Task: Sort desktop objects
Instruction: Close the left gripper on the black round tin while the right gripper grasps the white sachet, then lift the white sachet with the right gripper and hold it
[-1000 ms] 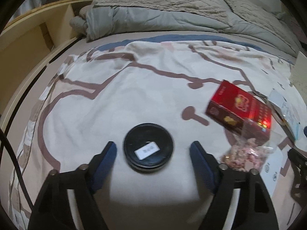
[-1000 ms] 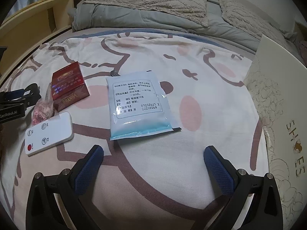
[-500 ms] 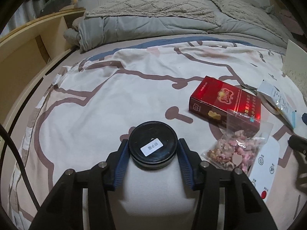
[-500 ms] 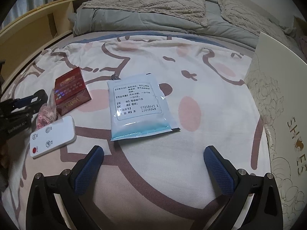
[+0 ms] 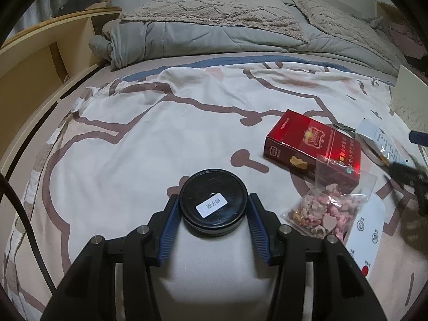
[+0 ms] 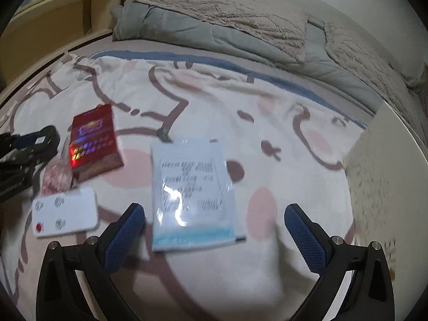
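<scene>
A round black tin [image 5: 213, 200] with a white label lies on the patterned bedspread, and my left gripper [image 5: 213, 214] is shut on its sides. To its right lie a red box [image 5: 313, 148], a clear bag of pink sweets [image 5: 329, 211] and a white remote [image 5: 370, 236]. In the right wrist view my right gripper [image 6: 214, 227] stands open just above a white and blue sachet [image 6: 192, 192], whose lower part lies between the fingers without touching them. The red box [image 6: 92, 139], the sweets bag [image 6: 57, 176] and the remote [image 6: 64, 212] lie to its left.
A white shoe box [image 6: 388, 165] stands at the right edge of the bed. Grey bedding [image 5: 214, 34] is heaped at the far end and a wooden shelf unit [image 5: 40, 53] runs along the left. Small nail clippers [image 6: 163, 135] lie beyond the sachet.
My left gripper closed from wide open onto the black tin and stays there. My right gripper has shifted over the sachet, which now sits closer between its fingers; that view is blurred.
</scene>
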`<state>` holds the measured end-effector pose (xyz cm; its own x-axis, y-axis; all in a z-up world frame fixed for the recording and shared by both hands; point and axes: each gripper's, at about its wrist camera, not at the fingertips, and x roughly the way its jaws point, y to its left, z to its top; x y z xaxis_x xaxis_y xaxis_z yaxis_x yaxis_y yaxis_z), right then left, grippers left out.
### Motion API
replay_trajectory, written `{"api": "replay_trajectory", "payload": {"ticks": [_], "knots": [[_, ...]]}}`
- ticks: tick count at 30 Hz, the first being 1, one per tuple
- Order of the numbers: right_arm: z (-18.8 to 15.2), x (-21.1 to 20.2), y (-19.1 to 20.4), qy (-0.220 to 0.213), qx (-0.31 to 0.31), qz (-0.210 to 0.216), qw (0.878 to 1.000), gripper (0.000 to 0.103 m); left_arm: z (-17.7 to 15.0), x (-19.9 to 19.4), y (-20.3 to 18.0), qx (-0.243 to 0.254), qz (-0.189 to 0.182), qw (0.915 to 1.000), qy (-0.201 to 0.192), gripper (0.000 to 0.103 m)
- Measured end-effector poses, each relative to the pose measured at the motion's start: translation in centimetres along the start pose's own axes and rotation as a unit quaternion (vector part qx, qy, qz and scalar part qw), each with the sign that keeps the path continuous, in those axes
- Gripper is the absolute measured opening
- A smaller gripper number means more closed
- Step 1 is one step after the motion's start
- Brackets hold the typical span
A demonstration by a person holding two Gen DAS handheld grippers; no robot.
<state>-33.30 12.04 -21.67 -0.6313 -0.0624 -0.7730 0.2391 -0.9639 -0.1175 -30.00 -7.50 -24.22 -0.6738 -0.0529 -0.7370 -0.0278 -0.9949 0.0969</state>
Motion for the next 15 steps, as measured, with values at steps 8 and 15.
{"api": "replay_trajectory", "payload": {"ticks": [8,15], "knots": [[-1.1,0.0,-0.6,0.003,0.035,0.057,0.998,0.067,0.0,0.1,0.1,-0.007,-0.008,0.9999,0.001,0.05],[-3.1,-1.8,1.3,-0.006,0.01,0.049,0.999,0.064,-0.6,-0.6,0.5,-0.029,-0.026,0.9992,0.006,0.05]]}}
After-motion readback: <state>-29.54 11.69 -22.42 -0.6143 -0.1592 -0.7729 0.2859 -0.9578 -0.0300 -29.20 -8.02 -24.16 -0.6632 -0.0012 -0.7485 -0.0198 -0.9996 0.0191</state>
